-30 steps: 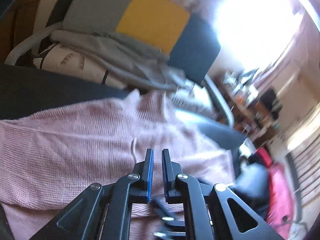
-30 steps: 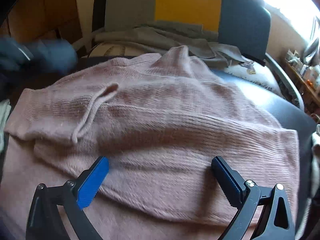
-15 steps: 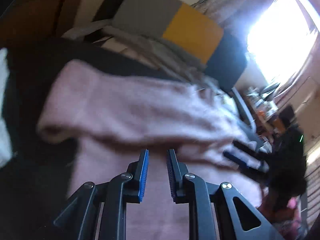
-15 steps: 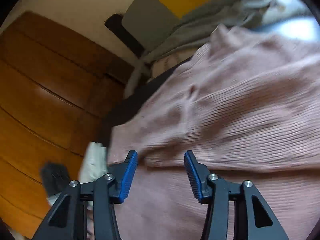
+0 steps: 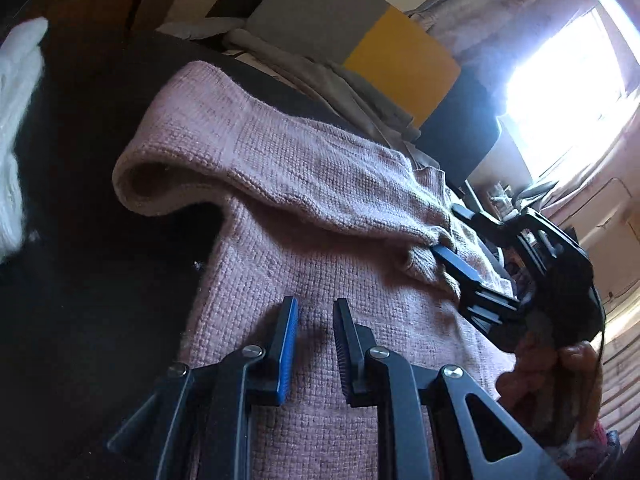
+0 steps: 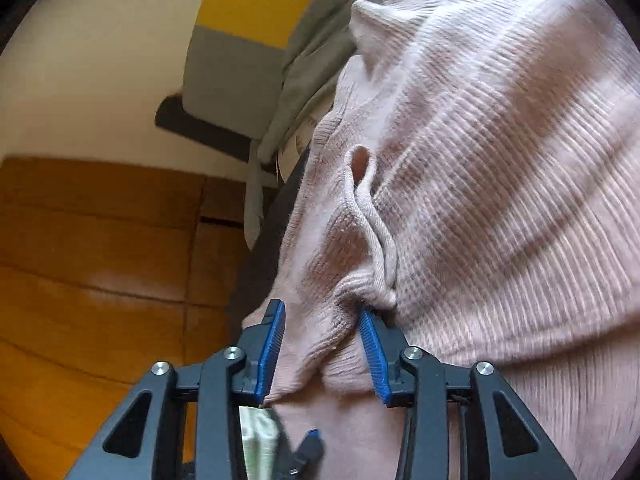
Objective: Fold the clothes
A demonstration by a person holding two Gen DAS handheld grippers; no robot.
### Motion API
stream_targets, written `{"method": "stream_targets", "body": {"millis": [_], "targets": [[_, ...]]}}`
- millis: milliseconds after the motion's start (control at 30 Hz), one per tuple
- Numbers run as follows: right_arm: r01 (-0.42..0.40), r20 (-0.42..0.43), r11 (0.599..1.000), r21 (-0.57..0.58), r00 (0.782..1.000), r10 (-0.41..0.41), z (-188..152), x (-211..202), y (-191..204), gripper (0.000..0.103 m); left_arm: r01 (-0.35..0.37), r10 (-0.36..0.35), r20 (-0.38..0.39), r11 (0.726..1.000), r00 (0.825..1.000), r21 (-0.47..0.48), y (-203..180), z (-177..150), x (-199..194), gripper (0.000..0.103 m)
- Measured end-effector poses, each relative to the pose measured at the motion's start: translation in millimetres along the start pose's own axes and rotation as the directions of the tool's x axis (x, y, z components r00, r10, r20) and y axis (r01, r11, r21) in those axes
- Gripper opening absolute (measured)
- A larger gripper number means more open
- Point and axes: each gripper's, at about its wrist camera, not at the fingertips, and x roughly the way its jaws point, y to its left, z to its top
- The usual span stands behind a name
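Note:
A pink knit sweater lies spread on a dark surface, with one sleeve folded across its body. My left gripper hovers just over the sweater's lower body. Its blue pads stand a narrow gap apart with nothing between them. My right gripper is rolled on its side at the sleeve's end, and its jaws are closing. Bunched sleeve fabric fills the gap and both pads touch it. The left wrist view shows the right gripper at the right, a hand holding it.
A grey, yellow and dark blue cushion with a grey garment draped on it stands behind the sweater. A white knit item lies at the far left. Wooden panelling runs along the left. A bright window glares at the right.
My left gripper swung left and lower over the sweater, and its jaws parted slightly. My right gripper rolled onto its side, and its jaws came in from wide open around the sleeve's end.

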Motion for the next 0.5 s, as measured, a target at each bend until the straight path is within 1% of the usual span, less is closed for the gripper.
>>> {"method": "stream_targets", "body": {"millis": [33,67,133,233,300,367,400,433,467,500], "targets": [[-0.003,0.01,1.0,0.003,1.0,0.003,-2,-5,0,0.041,0.003,-0.003,0.001,1.0,1.0,-0.002,0,0,0,0.017],[0.015,0.017,1.0,-0.005,1.0,-0.015,-6,-8,-1,0.042,0.004,-0.004,0.002,1.0,1.0,-0.004,1,0,1,0.017],[-0.007,0.023,1.0,0.025,1.0,0.006,-5,-11,-10,0.042,0.007,-0.007,0.004,1.0,1.0,-0.006,1,0,2,0.017],[-0.021,0.018,0.998,0.053,1.0,0.02,4,-3,-15,0.042,0.014,-0.014,0.007,1.0,1.0,-0.012,2,0,3,0.017],[-0.028,0.032,0.997,0.072,0.999,0.026,3,-2,-15,0.043,0.012,-0.012,0.009,1.0,1.0,-0.01,2,-1,2,0.017],[-0.015,0.048,0.999,0.051,0.999,0.013,4,2,-11,0.043,0.008,-0.008,0.011,1.0,1.0,-0.007,2,-2,2,0.017],[-0.008,0.057,0.999,0.041,0.998,0.006,5,4,-9,0.041,0.011,-0.01,0.011,1.0,1.0,-0.009,2,-1,2,0.017],[0.041,0.058,0.999,0.001,0.997,-0.041,7,8,-2,0.029,0.016,-0.016,0.012,1.0,1.0,-0.014,3,-1,2,0.017],[0.091,0.061,0.995,-0.04,0.994,-0.088,9,12,4,0.021,0.021,-0.021,0.012,1.0,1.0,-0.018,5,-1,2,0.017],[0.151,0.055,0.982,-0.11,0.988,-0.145,11,17,13,0.012,0.027,-0.027,0.012,0.999,1.0,-0.023,6,-1,2,0.017]]}}
